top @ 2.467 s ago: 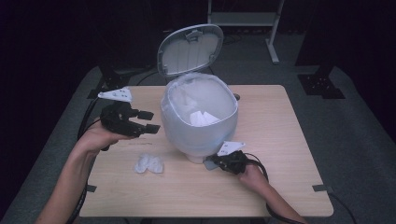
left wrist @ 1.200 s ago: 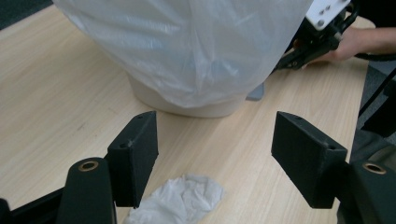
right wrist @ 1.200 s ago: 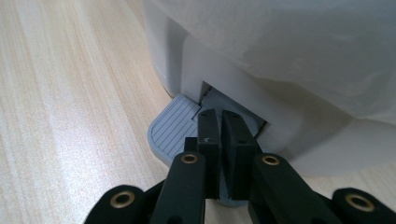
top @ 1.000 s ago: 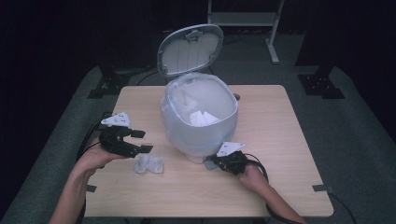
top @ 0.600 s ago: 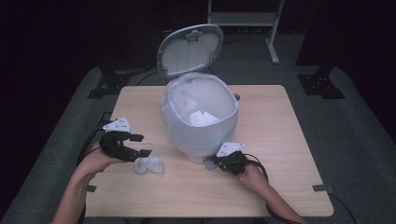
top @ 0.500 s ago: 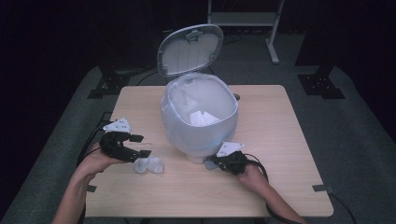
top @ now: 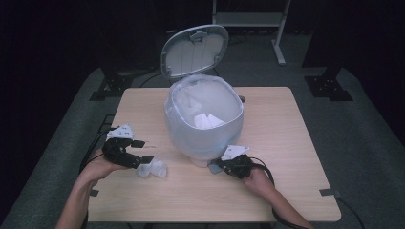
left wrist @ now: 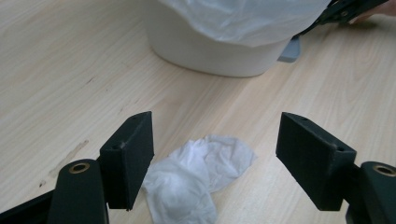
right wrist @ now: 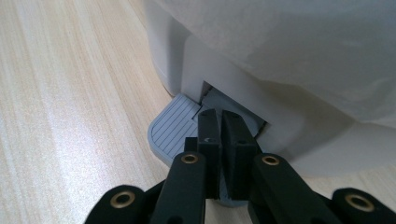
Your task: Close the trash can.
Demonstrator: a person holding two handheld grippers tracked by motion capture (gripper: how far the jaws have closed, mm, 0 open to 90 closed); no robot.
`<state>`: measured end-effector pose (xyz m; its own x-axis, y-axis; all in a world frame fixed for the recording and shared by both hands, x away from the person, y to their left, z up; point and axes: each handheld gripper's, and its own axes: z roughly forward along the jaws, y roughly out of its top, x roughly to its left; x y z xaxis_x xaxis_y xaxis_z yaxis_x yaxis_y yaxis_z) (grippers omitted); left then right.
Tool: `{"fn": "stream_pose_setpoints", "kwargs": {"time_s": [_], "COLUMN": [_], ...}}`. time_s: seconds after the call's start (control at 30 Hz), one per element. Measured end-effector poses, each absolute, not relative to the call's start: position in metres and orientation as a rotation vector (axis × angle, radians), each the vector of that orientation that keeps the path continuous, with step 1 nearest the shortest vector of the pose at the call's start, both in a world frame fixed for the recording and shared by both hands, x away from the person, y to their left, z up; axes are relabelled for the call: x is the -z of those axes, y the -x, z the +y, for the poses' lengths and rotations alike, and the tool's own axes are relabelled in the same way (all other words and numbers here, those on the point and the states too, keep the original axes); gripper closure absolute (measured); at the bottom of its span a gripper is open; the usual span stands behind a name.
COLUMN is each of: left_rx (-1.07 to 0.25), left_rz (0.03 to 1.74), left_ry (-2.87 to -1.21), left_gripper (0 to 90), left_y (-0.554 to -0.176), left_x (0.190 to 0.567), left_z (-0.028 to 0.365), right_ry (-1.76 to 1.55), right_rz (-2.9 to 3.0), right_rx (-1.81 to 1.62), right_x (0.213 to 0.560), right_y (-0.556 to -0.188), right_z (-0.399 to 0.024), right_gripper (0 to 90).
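**A:** Start nearest the person. What is the left gripper doing?

**B:** It sits low over the front left of the bench, held in the left hand. Its fingers are spread wide and grasp nothing. In the left gripper view a crumpled white tissue lies on the wood between them, closer to the left finger and possibly brushing it; the other finger stands clear of it.

**A:** And in the high view?

**B:** The tissue lies just beside the gripper's tips, on the bench in front of the bin and to its left.

**A:** The right gripper?

**B:** The right gripper is at the foot of the bin, held in the right hand. In the right gripper view its fingers are clenched together with nothing between them, and they rest on top of the grey ribbed pedal that sticks out from the base of the bin.

**A:** Then the bin itself.

**B:** A white pedal bin stands near the middle of the bench, lined with a thin translucent bag folded over its rim. Its lid is up, tilted back. Inside lies some more crumpled white paper.

**A:** Anything beyond?

**B:** Past the bench, dark floor and the feet of black stands, with a pale metal frame at the back.
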<state>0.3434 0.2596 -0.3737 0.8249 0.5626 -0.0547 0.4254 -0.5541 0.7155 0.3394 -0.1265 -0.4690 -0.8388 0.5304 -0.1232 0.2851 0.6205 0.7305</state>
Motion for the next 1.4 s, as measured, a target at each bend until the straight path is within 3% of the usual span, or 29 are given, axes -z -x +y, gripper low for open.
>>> {"fn": "stream_pose_setpoints", "kwargs": {"time_s": [0.67,0.73,1.4], "left_rx": [-0.198,-0.185,-0.171], "left_rz": [0.785,0.78,0.796], "left_ry": [-2.268,-2.272,-2.301], "left_gripper": [27.7,31.0,34.3], "left_y": [-0.349,-0.35,-0.354], "left_x": [0.409,0.412,0.437], "left_z": [0.264,0.263,0.258], "right_ry": [-0.654,-0.651,-0.651], "right_rz": [2.518,2.518,2.517], "right_rx": [-1.05,-1.05,-1.051], "right_x": [0.469,0.469,0.469], "right_y": [-0.339,-0.339,-0.339], "right_z": [-0.126,-0.126,-0.126], "right_gripper": [86.0,86.1,86.1]}}
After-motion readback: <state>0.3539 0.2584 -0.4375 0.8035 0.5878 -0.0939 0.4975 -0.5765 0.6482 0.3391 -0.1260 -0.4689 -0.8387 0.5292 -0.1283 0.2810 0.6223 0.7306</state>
